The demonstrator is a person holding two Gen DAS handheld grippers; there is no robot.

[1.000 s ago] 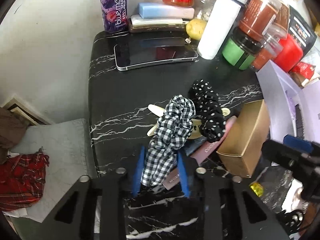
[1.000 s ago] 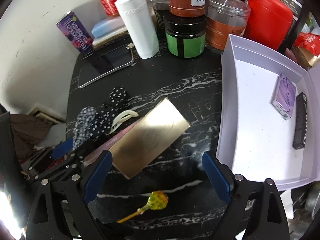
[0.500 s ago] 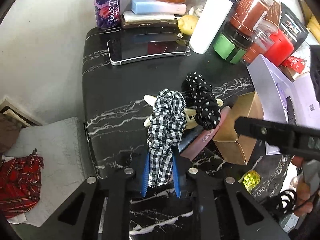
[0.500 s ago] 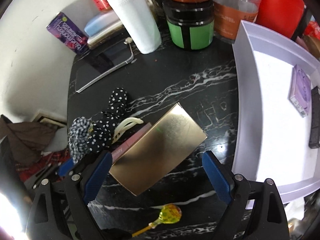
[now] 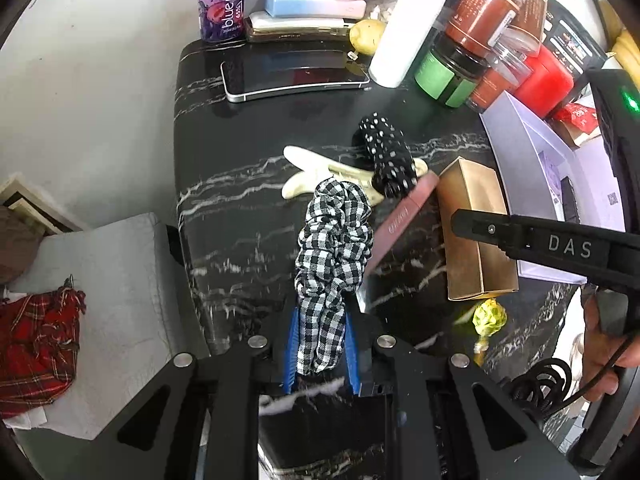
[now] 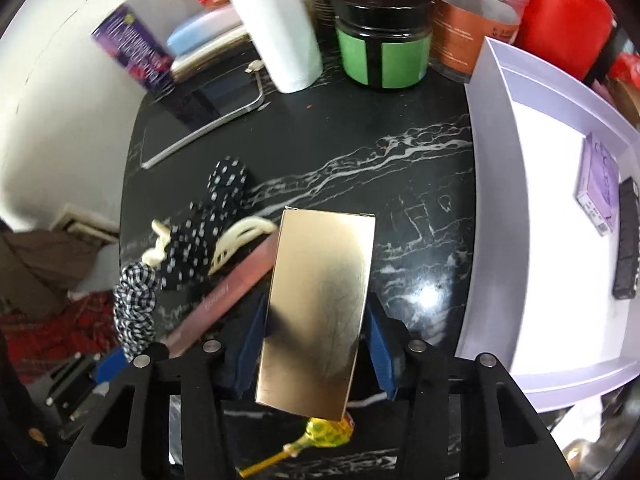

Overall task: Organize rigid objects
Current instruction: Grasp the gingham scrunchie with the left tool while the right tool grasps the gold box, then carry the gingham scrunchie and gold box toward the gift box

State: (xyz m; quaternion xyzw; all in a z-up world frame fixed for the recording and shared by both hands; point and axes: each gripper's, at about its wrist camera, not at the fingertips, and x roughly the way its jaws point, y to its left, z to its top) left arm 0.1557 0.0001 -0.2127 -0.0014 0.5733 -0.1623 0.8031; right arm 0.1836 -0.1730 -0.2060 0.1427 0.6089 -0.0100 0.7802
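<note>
The right gripper (image 6: 316, 344) has gone from wide apart to closing in on the gold box (image 6: 320, 308), which has swung from a diagonal to pointing straight away between the blue pads on the black marble table (image 6: 400, 152). The left gripper (image 5: 320, 350), looser a second ago, now pinches the checked scrunchie (image 5: 334, 248) tight. A pink bar (image 6: 236, 284) touches the box's left side, with the dotted scrunchie (image 6: 208, 236) and cream clip (image 5: 320, 170) beyond. A lollipop (image 6: 328, 432) peeks from under its near end; the white tray (image 6: 484, 240) stands right.
</note>
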